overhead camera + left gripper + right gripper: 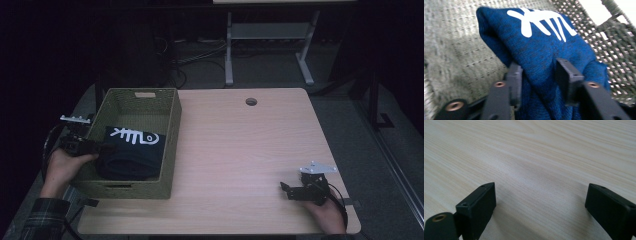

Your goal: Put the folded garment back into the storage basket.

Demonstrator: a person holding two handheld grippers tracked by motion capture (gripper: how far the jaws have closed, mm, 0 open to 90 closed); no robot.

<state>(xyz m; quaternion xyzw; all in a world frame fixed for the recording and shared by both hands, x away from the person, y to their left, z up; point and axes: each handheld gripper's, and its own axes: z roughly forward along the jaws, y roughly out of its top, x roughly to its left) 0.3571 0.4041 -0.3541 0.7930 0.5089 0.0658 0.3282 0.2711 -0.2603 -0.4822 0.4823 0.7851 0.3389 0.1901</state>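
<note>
A dark blue folded garment (132,150) with a white fish-bone print lies inside the woven olive basket (172,125) at the table's left. My left gripper (102,148) reaches over the basket's left wall to the garment. In the left gripper view the blue cloth (541,42) bulges loosely between the parted jaws of my left gripper (540,75), above the basket's woven floor (456,50). My right gripper (285,189) rests near the front right of the table, pointing left. Its jaws (540,197) stand wide apart with only bare wood (536,150) between them.
The light wooden table (240,150) has a round cable hole (251,102) near its far edge. Behind it, on the dark floor, stand a white table frame (270,40) and loose cables (195,57).
</note>
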